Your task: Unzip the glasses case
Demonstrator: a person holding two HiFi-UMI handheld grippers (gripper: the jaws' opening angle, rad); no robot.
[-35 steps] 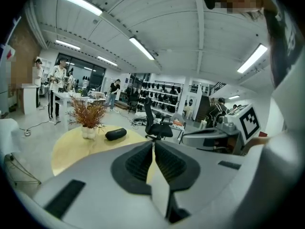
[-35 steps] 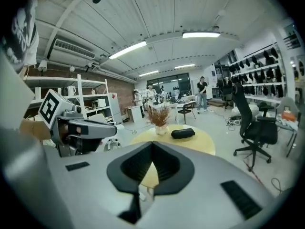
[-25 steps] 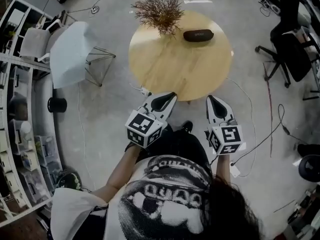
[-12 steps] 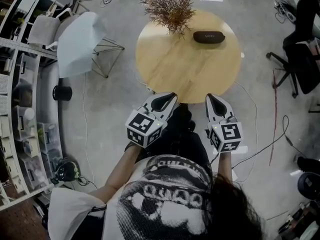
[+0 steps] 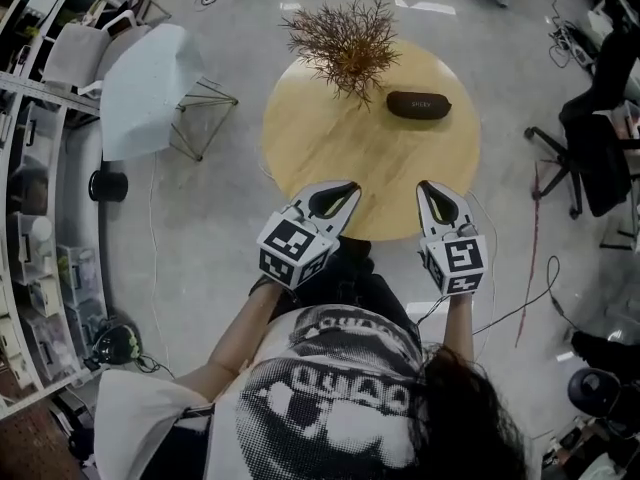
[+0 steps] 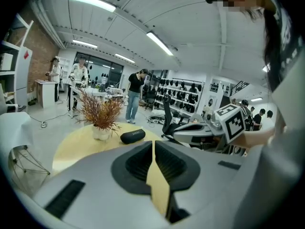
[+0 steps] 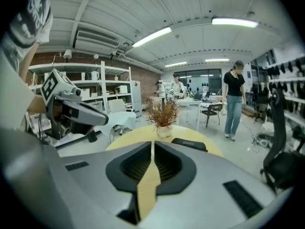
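Note:
The black zipped glasses case (image 5: 419, 104) lies on the far right part of the round wooden table (image 5: 330, 148), closed; it also shows as case (image 6: 132, 136) and case (image 7: 189, 144). Both grippers hover at the table's near edge, well short of the case. My left gripper (image 5: 351, 185) is shut with nothing between its jaws, its tip (image 6: 153, 143) aimed toward the table. My right gripper (image 5: 428, 185) is likewise shut and empty, and its tip (image 7: 152, 143) points at the case.
A dried plant in a white pot (image 5: 345, 40) stands on the table left of the case. A white chair (image 5: 150, 88) is at the table's left, shelving (image 5: 30, 198) along the left wall, a black office chair (image 5: 595, 118) at right. Cables lie on the floor.
The person has stepped toward the table. Both grippers have moved forward from over the floor to the table's near edge, still shut.

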